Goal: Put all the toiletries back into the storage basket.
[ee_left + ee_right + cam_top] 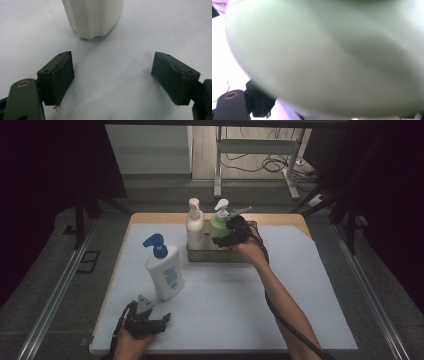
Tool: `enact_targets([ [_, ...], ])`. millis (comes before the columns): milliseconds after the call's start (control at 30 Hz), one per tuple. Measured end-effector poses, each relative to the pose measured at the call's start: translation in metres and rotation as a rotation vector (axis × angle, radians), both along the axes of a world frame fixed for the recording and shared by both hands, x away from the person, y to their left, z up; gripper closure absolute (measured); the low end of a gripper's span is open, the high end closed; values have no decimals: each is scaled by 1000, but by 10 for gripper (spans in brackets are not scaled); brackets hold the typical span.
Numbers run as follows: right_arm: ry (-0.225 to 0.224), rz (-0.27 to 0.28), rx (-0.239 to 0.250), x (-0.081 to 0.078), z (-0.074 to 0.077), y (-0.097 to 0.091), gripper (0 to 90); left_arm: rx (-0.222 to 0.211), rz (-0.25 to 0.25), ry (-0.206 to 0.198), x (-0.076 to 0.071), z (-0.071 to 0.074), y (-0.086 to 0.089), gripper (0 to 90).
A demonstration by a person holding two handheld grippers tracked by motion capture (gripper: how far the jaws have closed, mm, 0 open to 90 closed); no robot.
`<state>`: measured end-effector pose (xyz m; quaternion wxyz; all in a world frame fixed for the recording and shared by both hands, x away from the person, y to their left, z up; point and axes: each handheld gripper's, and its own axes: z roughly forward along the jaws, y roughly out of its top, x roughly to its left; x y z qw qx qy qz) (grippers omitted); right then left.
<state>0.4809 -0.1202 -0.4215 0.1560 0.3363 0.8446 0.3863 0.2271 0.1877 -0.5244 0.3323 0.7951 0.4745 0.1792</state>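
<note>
Three pump bottles were on the counter (300, 320): a white one with a blue pump (165, 270) standing loose near my left side, and a cream bottle (194, 226) plus a green bottle (218, 226) standing upright in the clear tray (200, 256) toward the far edge.

My right gripper (226, 239) was at the green bottle (332, 55), which sat in the tray's right part, beside the cream one. In the right gripper view the green body sat right up against the camera, blurred, with one jaw peeking out at lower left. Jaws looked wide around the bottle; I judged them clamped on it, though pad contact itself was hidden.

My left gripper (147, 322) rested low near the near edge, jaws spread wide with nothing between them. In the left gripper view, the base of the white bottle (93, 18) stood just ahead of the pads (62, 75), apart from them.

Step in hand, as I read it: grasp on the green bottle at the tray, either lifting it out or just set in. Next move called for a straight vertical pull to clear the tray wall without knocking the cream bottle, which stood close alongside. Pump heads stuck out, so there was snag risk.
</note>
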Motion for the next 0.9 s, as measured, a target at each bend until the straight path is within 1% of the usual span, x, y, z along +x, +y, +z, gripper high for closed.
enact_targets([
  [133,-17,3,-7,-5,3,-4,117,0,0,0,0,0,0,178],
  [267,-21,4,2,-9,6,-9,126,0,0,0,0,0,0,178],
  [300,-20,16,3,-11,8,-14,127,0,0,0,0,0,0,178],
  [333,-20,16,3,-11,8,-14,127,0,0,0,0,0,0,178],
  [367,-28,26,-15,-14,10,-17,127,-1,0,0,0,0,0,178],
  [433,-33,29,-16,-16,11,-19,127,-2,0,0,0,0,0,178],
  [467,-31,31,-5,-19,13,-23,127,-1,0,0,0,0,0,178],
  [533,-28,39,5,-20,14,-26,127,-1,0,-1,0,0,0,178],
  [567,-26,41,5,-23,16,-30,128,-1,0,-1,0,0,0,178],
  [600,-26,41,5,-23,16,-30,128,-1,0,-1,0,0,0,178],
  [633,-13,46,11,-26,18,-34,132,-2,0,0,0,0,0,178],
  [700,-12,42,11,-28,18,-35,134,-2,0,0,0,0,0,178],
  [733,-13,44,13,-29,18,-37,151,-3,0,-1,0,0,0,178],
  [767,0,41,20,-31,19,-41,183,-3,0,-1,0,0,0,178],
  [800,0,41,20,-31,19,-41,183,-3,0,-1,0,0,0,178],
  [833,-1,47,26,-32,19,-43,211,-3,0,0,0,0,0,178],
  [867,4,43,21,-35,19,-45,283,-3,0,0,0,0,0,178],
  [900,2,47,22,-36,19,-47,319,-2,0,0,0,0,0,178],
])
